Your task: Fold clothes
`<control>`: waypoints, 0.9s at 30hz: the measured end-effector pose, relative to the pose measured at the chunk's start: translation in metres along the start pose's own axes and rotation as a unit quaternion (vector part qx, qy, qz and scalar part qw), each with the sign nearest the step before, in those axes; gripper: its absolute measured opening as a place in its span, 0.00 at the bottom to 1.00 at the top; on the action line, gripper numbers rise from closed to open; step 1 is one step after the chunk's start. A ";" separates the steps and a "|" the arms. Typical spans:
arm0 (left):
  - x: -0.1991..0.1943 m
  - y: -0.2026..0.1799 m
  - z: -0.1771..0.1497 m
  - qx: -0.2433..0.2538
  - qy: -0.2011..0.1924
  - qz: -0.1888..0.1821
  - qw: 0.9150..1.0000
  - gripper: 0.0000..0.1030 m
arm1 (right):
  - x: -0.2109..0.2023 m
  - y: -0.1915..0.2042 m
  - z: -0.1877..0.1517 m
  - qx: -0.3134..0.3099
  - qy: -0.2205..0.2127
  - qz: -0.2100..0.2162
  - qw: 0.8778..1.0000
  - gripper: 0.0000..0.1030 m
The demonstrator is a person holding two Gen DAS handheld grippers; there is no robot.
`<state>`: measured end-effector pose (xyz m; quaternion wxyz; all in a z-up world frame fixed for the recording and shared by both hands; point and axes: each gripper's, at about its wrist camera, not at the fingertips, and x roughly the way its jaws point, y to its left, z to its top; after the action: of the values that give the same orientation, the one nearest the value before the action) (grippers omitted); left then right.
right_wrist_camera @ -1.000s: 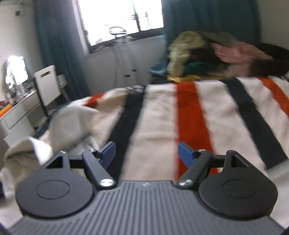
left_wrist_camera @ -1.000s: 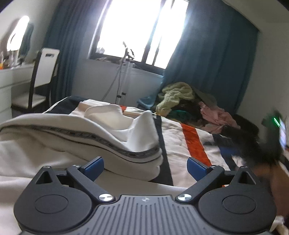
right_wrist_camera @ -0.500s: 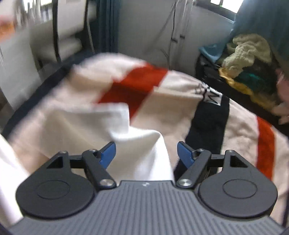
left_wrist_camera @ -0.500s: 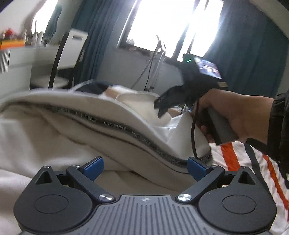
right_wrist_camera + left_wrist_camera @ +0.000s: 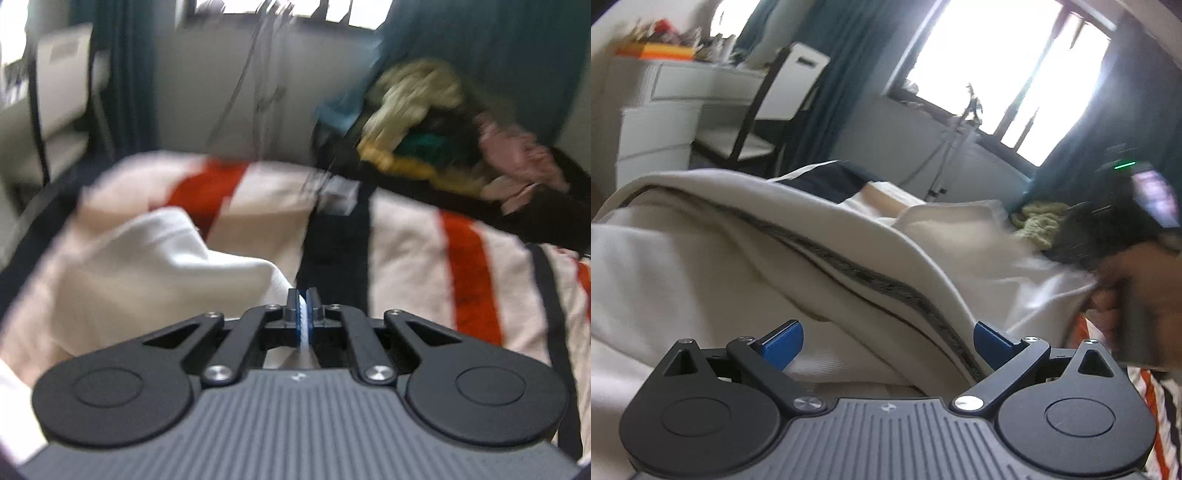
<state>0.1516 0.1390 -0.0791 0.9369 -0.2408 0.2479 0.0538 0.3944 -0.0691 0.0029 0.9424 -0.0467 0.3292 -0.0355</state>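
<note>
Now right tongs (image 5: 303,314) pinch white garment (image 5: 159,266) (left tongs (image 5: 888,341) spread).

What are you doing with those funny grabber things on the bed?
Folding clothes. A person holds a tool in each hand. The right tool is shut on an edge of the cream garment, which lies on the striped blanket. The left tool is open, its fingers either side of the garment's dark-trimmed fold, gripping nothing.
</note>
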 end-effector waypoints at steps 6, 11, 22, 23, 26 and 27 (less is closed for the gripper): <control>-0.035 0.013 0.012 -0.018 -0.028 -0.001 0.999 0.97 | -0.116 -0.071 0.013 0.097 -0.119 -0.073 0.986 0.05; -0.061 0.016 0.015 -0.030 -0.034 0.001 0.999 0.97 | -0.199 -0.135 -0.026 0.190 -0.217 -0.101 0.952 0.05; -0.075 -0.009 0.008 0.013 -0.042 0.000 0.999 0.97 | -0.160 -0.171 -0.083 0.237 -0.243 -0.169 0.925 0.05; -0.071 -0.011 0.007 0.016 -0.043 0.001 0.999 0.97 | -0.140 -0.170 -0.079 0.228 -0.239 -0.179 0.927 0.05; -0.055 -0.014 0.003 0.024 -0.047 0.008 0.999 0.97 | -0.080 -0.171 -0.066 0.211 -0.219 -0.205 0.930 0.05; -0.048 -0.015 0.002 0.027 -0.046 0.012 0.998 0.97 | -0.060 -0.171 -0.061 0.212 -0.210 -0.211 0.931 0.05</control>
<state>0.1139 0.1282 -0.0476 0.9528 -0.2096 0.2083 0.0695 0.3034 -0.2372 0.0113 0.9488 0.0791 0.0908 -0.2920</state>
